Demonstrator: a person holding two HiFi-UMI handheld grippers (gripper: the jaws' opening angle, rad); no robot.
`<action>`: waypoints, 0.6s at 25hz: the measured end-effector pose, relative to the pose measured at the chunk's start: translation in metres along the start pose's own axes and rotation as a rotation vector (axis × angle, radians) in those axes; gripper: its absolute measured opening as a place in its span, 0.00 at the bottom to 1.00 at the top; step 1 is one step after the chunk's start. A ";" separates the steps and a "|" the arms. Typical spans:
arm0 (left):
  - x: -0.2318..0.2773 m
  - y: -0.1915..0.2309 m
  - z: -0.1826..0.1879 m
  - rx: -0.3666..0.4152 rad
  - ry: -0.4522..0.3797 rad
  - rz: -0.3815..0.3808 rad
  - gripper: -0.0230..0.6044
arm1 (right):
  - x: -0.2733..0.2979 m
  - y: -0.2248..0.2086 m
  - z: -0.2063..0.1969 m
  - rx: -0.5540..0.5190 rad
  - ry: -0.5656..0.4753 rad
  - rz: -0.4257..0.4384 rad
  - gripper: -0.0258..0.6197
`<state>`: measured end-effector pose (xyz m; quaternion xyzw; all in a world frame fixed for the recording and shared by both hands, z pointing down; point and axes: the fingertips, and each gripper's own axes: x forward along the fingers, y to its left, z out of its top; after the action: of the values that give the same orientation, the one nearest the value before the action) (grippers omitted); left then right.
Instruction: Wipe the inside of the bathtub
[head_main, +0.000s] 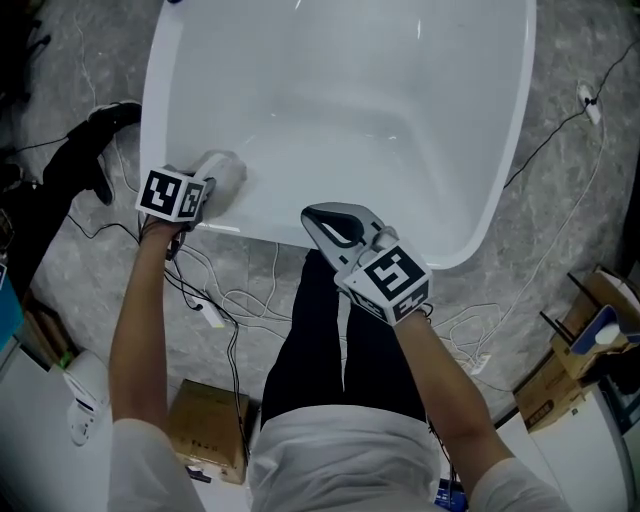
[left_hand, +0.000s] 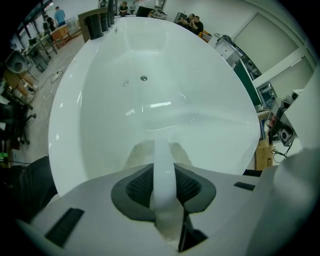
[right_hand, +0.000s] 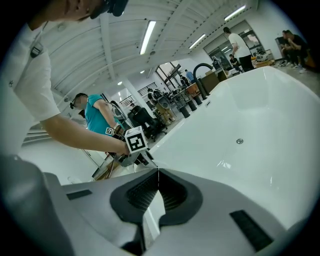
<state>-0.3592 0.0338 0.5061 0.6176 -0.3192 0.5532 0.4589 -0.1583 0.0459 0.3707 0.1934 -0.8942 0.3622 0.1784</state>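
Nearest to us are our own black trousers (head_main: 330, 340), as we stand at the near end of the white bathtub (head_main: 500, 150). In our right hand, the right gripper (head_main: 318, 220) hangs just over the near rim, toward its middle. Its tips point up and left into the tub, and its marker cube (head_main: 393, 278) sits close to our wrist. Its own view shows the two jaws closed against each other with nothing between them.

Our left gripper (head_main: 222, 175) rests at the near-left corner of the tub, its tips just inside the rim against the inner wall. Its jaws are clamped on a white cloth (left_hand: 163, 165). A strip of the cloth runs between the dark pads, and the rest spreads on the tub wall just beyond them.

Farther along the tub floor we see the round drain (left_hand: 144, 78), well apart from both grippers. Outside the tub, loose cables (head_main: 235, 300) trail over the grey floor (head_main: 560, 260). A cardboard box (head_main: 208, 430) sits beside our left leg.
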 end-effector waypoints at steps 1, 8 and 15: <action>0.001 0.000 0.000 0.001 -0.003 0.001 0.19 | 0.001 -0.001 0.000 -0.005 0.001 -0.001 0.07; 0.008 -0.005 0.005 0.023 -0.006 0.001 0.19 | 0.021 -0.003 -0.011 -0.060 0.069 -0.003 0.07; 0.015 -0.016 0.011 0.036 -0.013 -0.001 0.19 | 0.037 -0.013 -0.020 -0.130 0.139 -0.024 0.07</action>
<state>-0.3379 0.0312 0.5180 0.6295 -0.3119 0.5545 0.4460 -0.1803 0.0439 0.4085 0.1667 -0.8989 0.3138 0.2566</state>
